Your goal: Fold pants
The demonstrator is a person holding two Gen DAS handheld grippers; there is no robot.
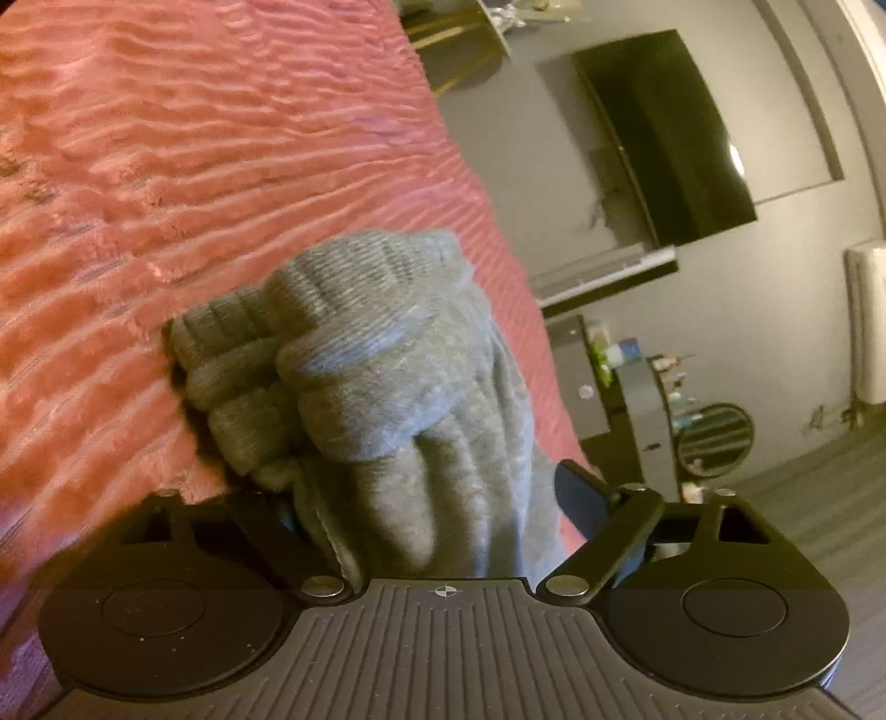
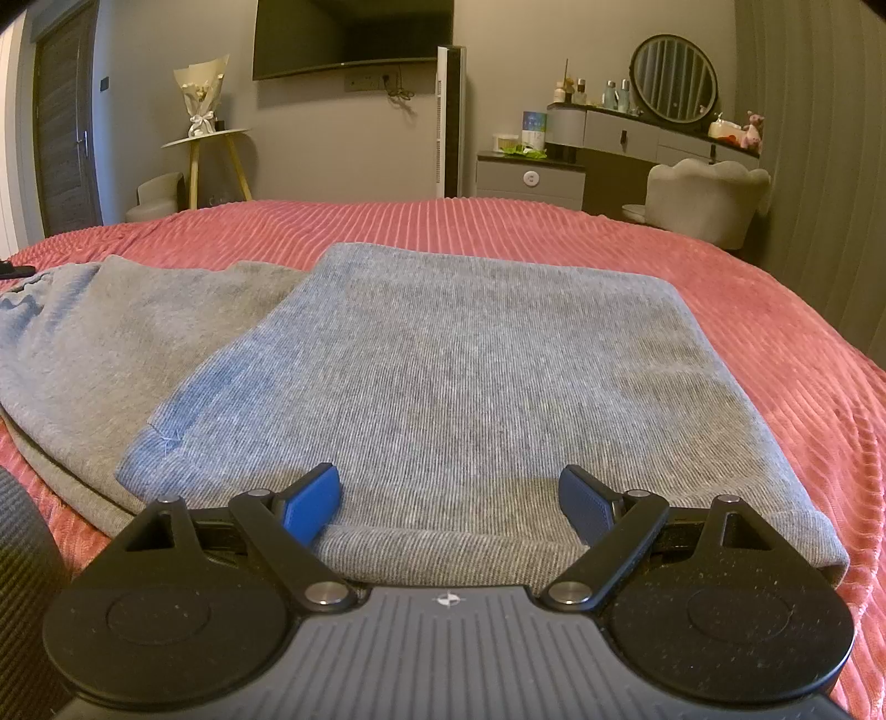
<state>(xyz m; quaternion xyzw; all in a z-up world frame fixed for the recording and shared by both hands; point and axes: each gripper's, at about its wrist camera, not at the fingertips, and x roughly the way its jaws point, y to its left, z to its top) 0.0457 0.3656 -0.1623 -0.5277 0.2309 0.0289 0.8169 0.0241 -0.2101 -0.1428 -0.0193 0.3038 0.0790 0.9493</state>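
The grey pants (image 2: 432, 376) lie on the pink ribbed bedspread (image 2: 775, 343), with one part folded over another. My right gripper (image 2: 448, 498) is open, its blue fingertips (image 2: 310, 501) spread just above the near folded edge. In the left wrist view a bunched end of the grey pants (image 1: 376, 376), with ribbed knit, hangs between the fingers of my left gripper (image 1: 432, 498). The cloth hides the left finger; the right blue finger (image 1: 578, 493) stands apart from the cloth. I cannot tell whether the jaws grip it.
The bedspread's edge (image 1: 498, 232) runs beside the left gripper. Beyond the bed are a wall TV (image 2: 354, 33), a dresser with a round mirror (image 2: 673, 77), a pale chair (image 2: 709, 194), a small side table (image 2: 207, 138) and a white tower unit (image 2: 449, 122).
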